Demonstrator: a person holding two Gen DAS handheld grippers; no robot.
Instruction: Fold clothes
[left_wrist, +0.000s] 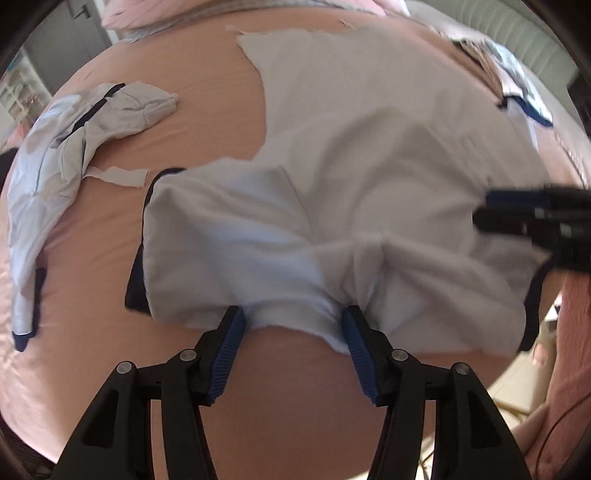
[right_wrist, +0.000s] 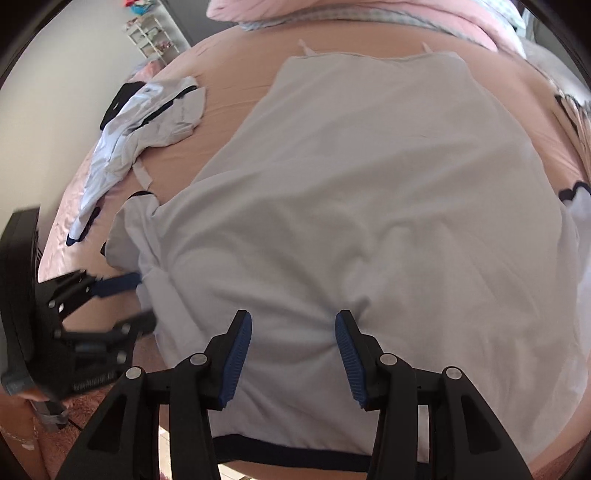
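So there's a big white shirt (right_wrist: 369, 221) with navy trim spread over the pink bed (left_wrist: 92, 295), taking up most of both views. In the left wrist view the left gripper (left_wrist: 293, 325) has its fingers spread apart, with a bunched bit of the shirt's near edge sitting between the blue pads (left_wrist: 231, 350), not pinched tight. The right gripper (right_wrist: 293, 332) is the same deal: fingers released wide, hovering right over the cloth near the navy hem at 6 o'clock. From the left view the right gripper shows up blurry at 3 o'clock, by the shirt's edge. A second crumpled white garment (left_wrist: 74, 147) lies at about 10 o'clock, well apart from the shirt, and pink pillows (right_wrist: 332, 14) are up at 12 o'clock.
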